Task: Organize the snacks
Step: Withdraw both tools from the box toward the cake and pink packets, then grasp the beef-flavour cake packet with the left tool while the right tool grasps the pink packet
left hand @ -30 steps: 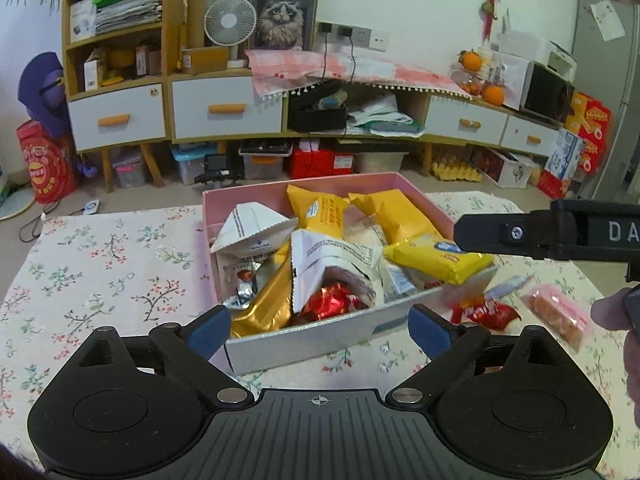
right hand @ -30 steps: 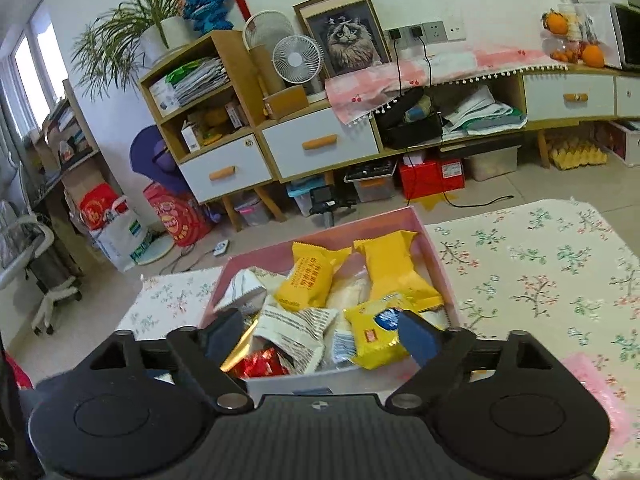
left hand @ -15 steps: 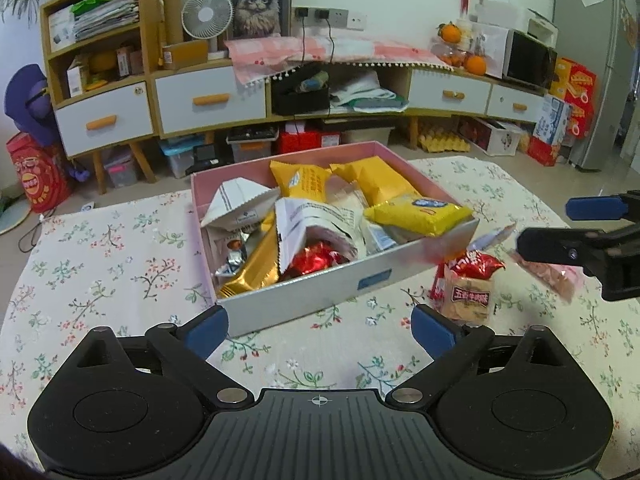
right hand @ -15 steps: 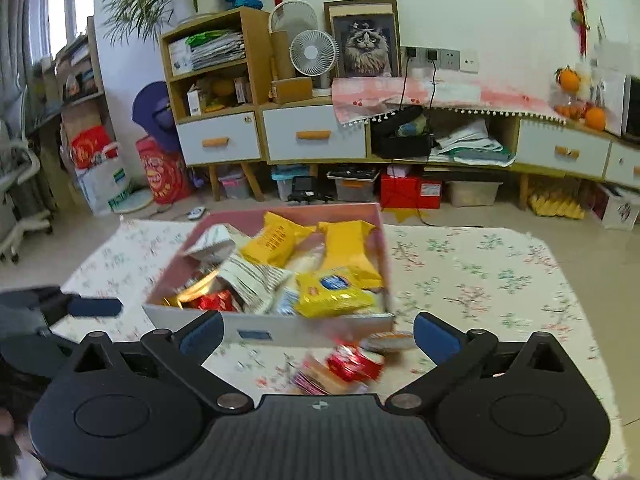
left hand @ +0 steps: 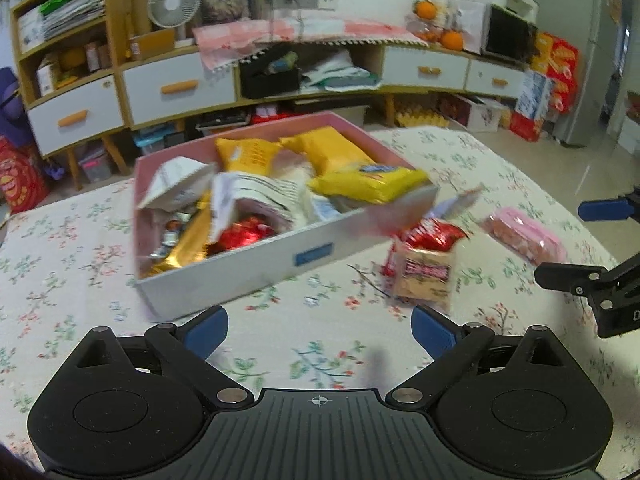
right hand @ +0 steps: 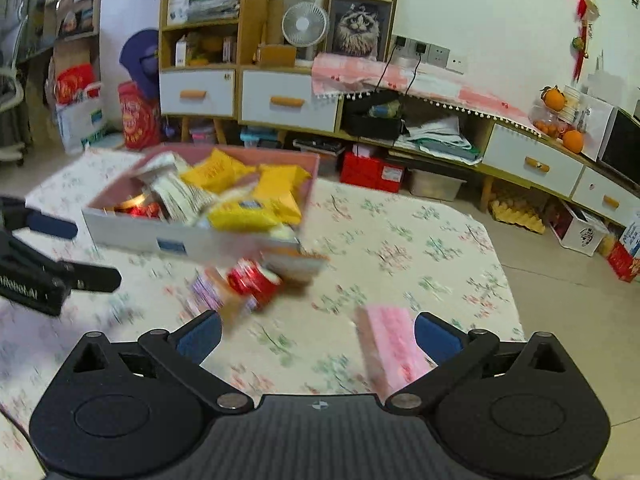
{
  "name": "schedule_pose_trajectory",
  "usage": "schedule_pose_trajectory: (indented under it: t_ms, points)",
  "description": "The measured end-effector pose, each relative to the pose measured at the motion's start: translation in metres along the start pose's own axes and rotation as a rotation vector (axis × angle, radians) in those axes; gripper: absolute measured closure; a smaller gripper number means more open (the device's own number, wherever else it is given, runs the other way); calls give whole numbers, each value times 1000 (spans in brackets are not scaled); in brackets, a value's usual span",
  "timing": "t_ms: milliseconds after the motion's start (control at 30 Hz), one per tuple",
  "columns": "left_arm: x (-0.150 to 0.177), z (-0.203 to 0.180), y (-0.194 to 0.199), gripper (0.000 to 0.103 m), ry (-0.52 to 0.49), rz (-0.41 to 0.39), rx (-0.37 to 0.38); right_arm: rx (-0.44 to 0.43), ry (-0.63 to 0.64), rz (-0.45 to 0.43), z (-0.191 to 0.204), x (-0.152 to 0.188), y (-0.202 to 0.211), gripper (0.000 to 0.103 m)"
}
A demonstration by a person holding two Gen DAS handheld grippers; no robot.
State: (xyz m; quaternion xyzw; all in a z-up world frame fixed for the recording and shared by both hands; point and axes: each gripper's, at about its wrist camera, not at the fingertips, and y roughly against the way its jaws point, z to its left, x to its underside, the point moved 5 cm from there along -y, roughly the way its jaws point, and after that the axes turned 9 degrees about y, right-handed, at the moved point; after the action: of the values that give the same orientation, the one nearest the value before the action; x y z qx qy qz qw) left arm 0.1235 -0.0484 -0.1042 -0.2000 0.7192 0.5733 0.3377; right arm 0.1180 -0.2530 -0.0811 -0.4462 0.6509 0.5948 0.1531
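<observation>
Snacks beside the box

Box (left hand: 256, 268) of snacks sat on the desk (left hand: 60, 264). 2 packets lay outside it: red one (left hand: 424, 264) by its corner, pink one (right hand: 390, 344) between the right tongs' (right hand: 318, 338) just-widened, empty jaws. Left tongs (left hand: 320, 328) gaped, empty.

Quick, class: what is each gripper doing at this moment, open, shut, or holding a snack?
Left gripper: open, holding nothing, only tablecloth between its fingers.
Right gripper: open, gripping nothing; the pink packet lies just inside its right finger, untouched.
</observation>
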Motion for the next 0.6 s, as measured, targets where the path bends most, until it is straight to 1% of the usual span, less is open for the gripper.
schedule_pose_trajectory:
  t_ms: [167,333,500,533,600]
  points:
    - [8,-20,-13,4,-32,10,22,13,-2,53,-17,24,-8,24]
    - [15,-35,-29,4,-36,17,43,27,-50,100,-35,46,-19,24]
    - [16,-45,-40,4,-32,-4,46,20,-70,145,-41,62,-34,24]
    - [16,-47,-42,4,-36,-12,46,9,-86,126,-43,63,-34,24]
    - [15,-49,-45,4,-37,-24,48,-9,-114,121,-45,63,-37,24]
